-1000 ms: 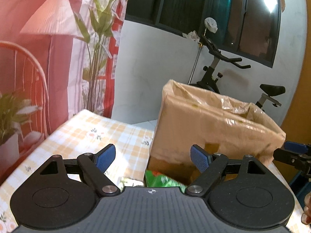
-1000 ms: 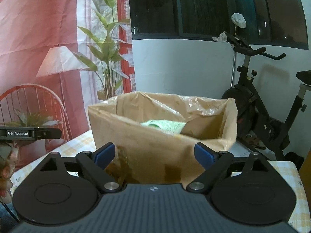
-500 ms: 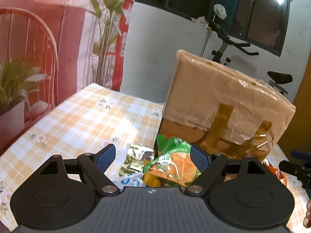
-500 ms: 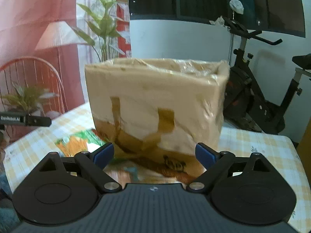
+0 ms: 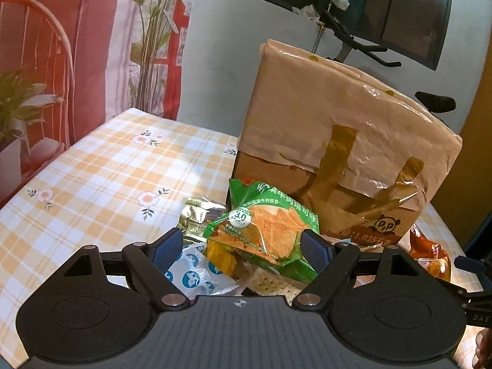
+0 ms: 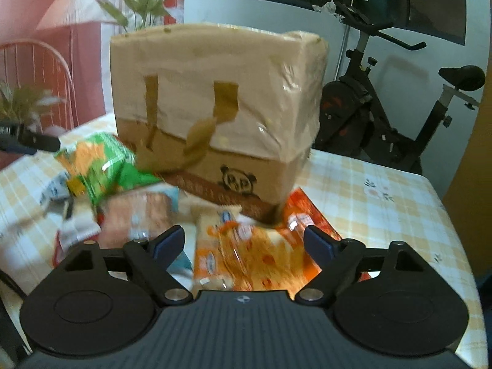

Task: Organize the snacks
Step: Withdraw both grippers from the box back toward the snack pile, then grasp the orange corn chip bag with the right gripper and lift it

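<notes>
Snack packets are piled on the checked surface [image 5: 101, 166] right at the foot of a big brown box [image 5: 344, 141] wrapped in clear plastic and tape, with a little panda logo near its bottom edge. From the left wrist view, the left tongs [image 5: 238, 247] are spread wide and not gripping anything; a green packet [image 5: 264, 230] with an orange picture on it sits between the blue pads [image 5: 313, 247], apparently just touching the right-hand one. Just left of that there's a shiny silver-green sachet [image 5: 196, 218], and closer in a white pouch with blue dots [image 5: 196, 269].

The right wrist view is pretty blurry, so take this part loosely. The right tongs [image 6: 244, 243] are apart but closing in, with an orange packet [image 6: 246, 252] lying between the pads and not yet pinched, as far as I can tell. A red-orange packet [image 6: 307, 212] lies under it against the box corner, and a pinkish packet [image 6: 135, 215] sits to its left, near the green one [image 6: 101, 163]. Behind the surface stands an exercise bike [image 6: 384, 113] against the white wall.
</notes>
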